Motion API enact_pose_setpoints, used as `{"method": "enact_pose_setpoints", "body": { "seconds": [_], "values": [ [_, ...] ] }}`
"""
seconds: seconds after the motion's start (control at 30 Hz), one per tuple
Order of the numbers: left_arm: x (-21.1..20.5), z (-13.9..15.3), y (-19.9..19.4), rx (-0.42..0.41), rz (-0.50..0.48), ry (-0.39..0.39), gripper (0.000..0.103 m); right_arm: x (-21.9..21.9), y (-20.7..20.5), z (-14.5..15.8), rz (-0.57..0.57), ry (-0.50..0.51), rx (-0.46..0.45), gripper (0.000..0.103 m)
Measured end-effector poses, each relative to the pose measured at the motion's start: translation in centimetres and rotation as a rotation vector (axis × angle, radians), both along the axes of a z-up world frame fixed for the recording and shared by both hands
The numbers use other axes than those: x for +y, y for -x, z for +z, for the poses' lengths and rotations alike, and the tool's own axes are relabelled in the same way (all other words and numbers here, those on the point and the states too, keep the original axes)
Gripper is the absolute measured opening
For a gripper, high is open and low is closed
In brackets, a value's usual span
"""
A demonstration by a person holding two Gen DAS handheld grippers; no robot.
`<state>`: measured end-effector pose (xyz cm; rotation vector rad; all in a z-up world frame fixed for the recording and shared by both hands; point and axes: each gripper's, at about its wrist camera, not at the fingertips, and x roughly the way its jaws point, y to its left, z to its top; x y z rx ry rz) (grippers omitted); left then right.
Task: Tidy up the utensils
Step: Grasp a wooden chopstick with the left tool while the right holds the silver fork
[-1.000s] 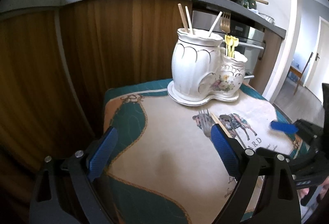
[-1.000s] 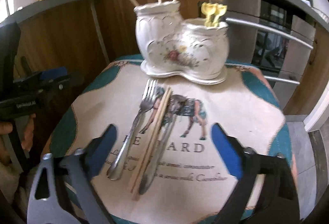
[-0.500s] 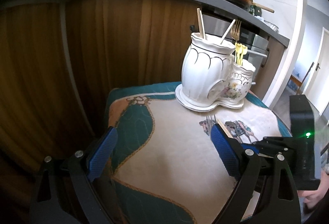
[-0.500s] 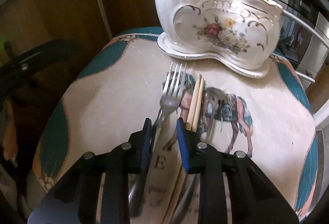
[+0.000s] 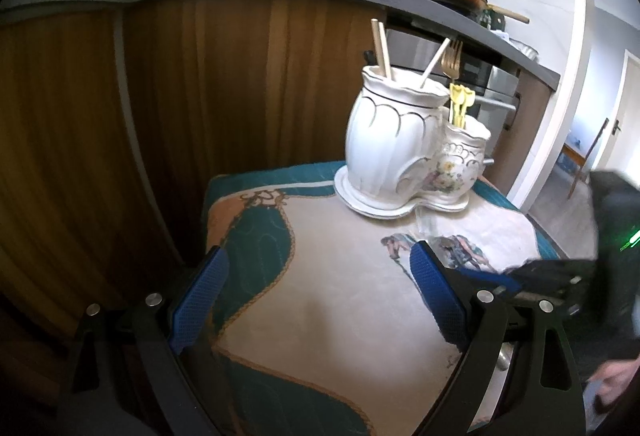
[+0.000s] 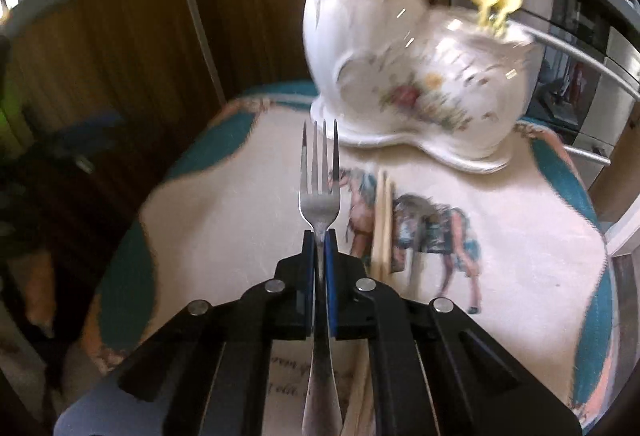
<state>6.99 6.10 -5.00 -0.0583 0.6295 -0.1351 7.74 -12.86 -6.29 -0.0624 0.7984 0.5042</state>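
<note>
My right gripper point(image 6: 319, 250) is clamped on the fork point(image 6: 319, 202) neck; left gripper point(image 5: 320, 294) wide, empty. Thin grip: fork may pivot nearing the holder point(image 6: 420, 76).

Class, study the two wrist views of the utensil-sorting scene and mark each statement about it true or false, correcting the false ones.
1. The right gripper is shut on the silver fork. True.
2. The left gripper holds a pair of chopsticks. False: its jaws stand wide apart with nothing between them.
3. The white ceramic holder lies tipped on its side. False: it stands upright on the patterned cloth.
4. Wooden chopsticks lie on the cloth beside the held fork. True.
5. The holder is empty. False: sticks, a gold fork and yellow utensils stand in it.
</note>
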Motion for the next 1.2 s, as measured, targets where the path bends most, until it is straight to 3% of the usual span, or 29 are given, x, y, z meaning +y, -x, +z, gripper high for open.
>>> {"method": "enact_pose_setpoints", "body": {
  "seconds": [0.4,0.47,0.6,0.7,0.8,0.87,0.93,1.0,1.2],
  "values": [
    [-7.0,-2.9,-2.2,0.161,-0.092,-0.009,0.091,-7.5,1.6,5.7,-0.079,-0.137,-0.103,0.005],
    [-8.5,-3.6,-2.8,0.201,-0.105,-0.014,0.085,-8.7,1.6,5.7,-0.092,-0.132,-0.111,0.005],
    [-10.8,-4.8,-4.0,0.271,-0.112,-0.046,0.06,-9.6,1.3,4.5,-0.113,-0.131,-0.087,0.005],
    [-11.4,-5.7,-4.6,0.323,-0.114,-0.019,0.053,-10.0,0.6,3.5,-0.122,-0.132,-0.068,0.005],
    [-11.9,-6.1,-4.9,0.329,-0.113,-0.035,0.052,-10.5,0.5,2.8,-0.124,-0.139,-0.056,0.005],
    [-12.4,-6.2,-5.0,0.32,-0.111,-0.084,0.046,-10.7,0.3,2.6,-0.123,-0.148,-0.053,0.005],
    [-12.5,-6.1,-5.0,0.321,-0.128,-0.092,0.035,-10.8,0.3,2.7,-0.122,-0.149,-0.056,0.005],
    [-12.2,-6.0,-5.2,0.329,-0.139,-0.102,0.03,-11.0,0.3,2.7,-0.123,-0.151,-0.061,0.005],
    [-11.2,-5.8,-5.7,0.345,-0.138,-0.132,0.029,-11.2,0.2,2.5,-0.124,-0.167,-0.057,0.005]
  ]
}}
